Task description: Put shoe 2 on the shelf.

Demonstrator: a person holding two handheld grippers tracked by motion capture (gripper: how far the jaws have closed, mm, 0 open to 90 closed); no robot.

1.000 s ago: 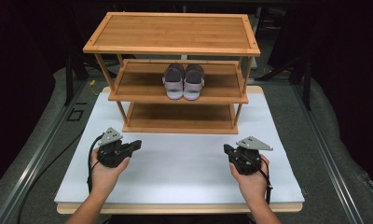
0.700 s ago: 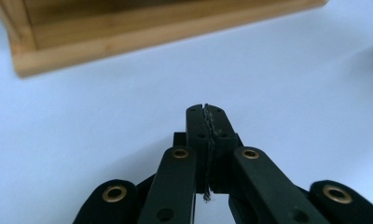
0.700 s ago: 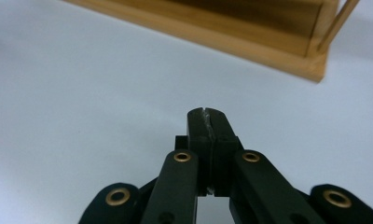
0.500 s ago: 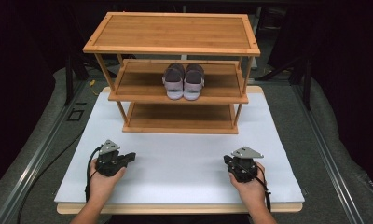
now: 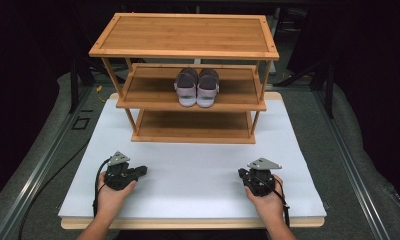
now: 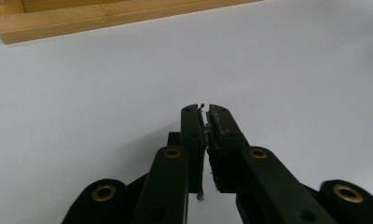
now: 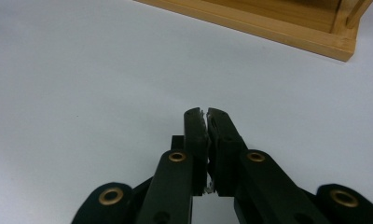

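Left gripper (image 5: 138,172): it is sitting low at the near left of the white board (image 5: 198,170), jaws pressed together and gripping nothing; in the left gripper view (image 6: 205,108) the tips are meeting over bare white surface.

Right gripper (image 5: 250,176): it is sitting at the near right of the board, well apart from its partner, jaws likewise closed on nothing; the right gripper view (image 7: 206,112) is showing the tips touching, with the rack's bottom corner ahead.

Shoes (image 5: 197,86): the grey and pink pair is standing side by side, touching, on the middle shelf (image 5: 148,92) of the bamboo rack (image 5: 188,35), toes facing the person, roughly centred.

Other shelves: the top one and the bottom shelf (image 5: 193,127) are lying bare.

Step in hand: by my reading, both hands are parking at rest near the front edge, well away from the shoes. This looks like either the pause before a reach or the rest after placing the pair; the pictures are not settling which.

Next move, if the shoes are to be taken: each gripper is needing to spread its jaws first, then travel forward and up to the middle shelf, slipping under the top shelf's edge.

Watch point: the gap beneath the top shelf is looking tight, so I judge a low, level approach safest, one gripper to each shoe's rim.
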